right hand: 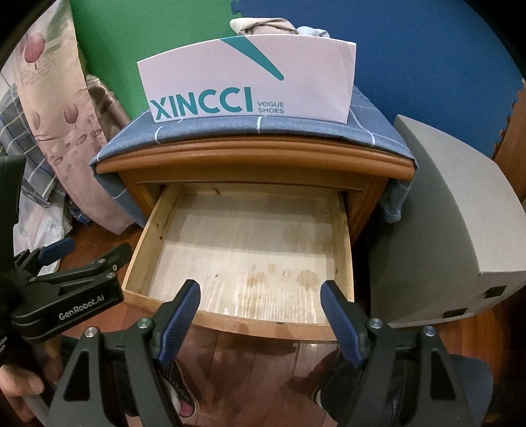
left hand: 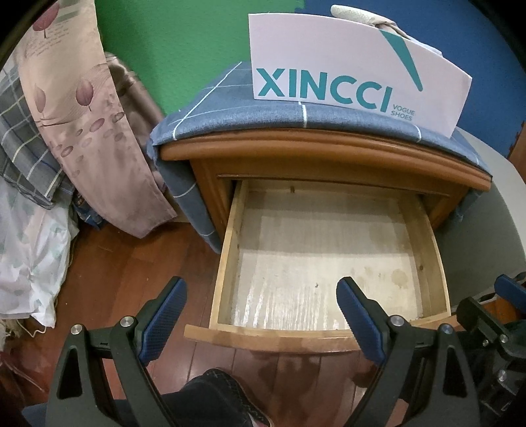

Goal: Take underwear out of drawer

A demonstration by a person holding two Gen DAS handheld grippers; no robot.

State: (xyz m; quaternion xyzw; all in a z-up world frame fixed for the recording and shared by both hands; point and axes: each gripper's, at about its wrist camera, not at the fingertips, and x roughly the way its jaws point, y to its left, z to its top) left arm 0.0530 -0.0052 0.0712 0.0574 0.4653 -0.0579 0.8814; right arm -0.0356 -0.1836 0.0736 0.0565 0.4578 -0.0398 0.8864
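The wooden nightstand's drawer point(left hand: 328, 249) point(right hand: 250, 249) is pulled out, and its pale stained bottom is bare. On the nightstand stands a white XINCCI shoe box point(left hand: 345, 65) point(right hand: 250, 75). Beige and pale cloth pieces point(left hand: 358, 14) point(right hand: 263, 28) poke above the box's back edge; I cannot tell what garments they are. My left gripper point(left hand: 262, 284) hovers open over the drawer's front left corner, holding nothing. My right gripper point(right hand: 260, 285) hovers open above the drawer's front edge, also holding nothing. Each gripper shows at the side of the other's view point(right hand: 65, 259) point(left hand: 506, 285).
A blue checked cloth point(left hand: 230, 108) point(right hand: 230, 126) covers the nightstand top. Bedding and a pink leaf-print sheet point(left hand: 92, 124) hang at the left. A grey box point(right hand: 460, 223) stands to the right. Wooden floor point(left hand: 131, 256) and a person's shoes point(right hand: 184, 387) lie below.
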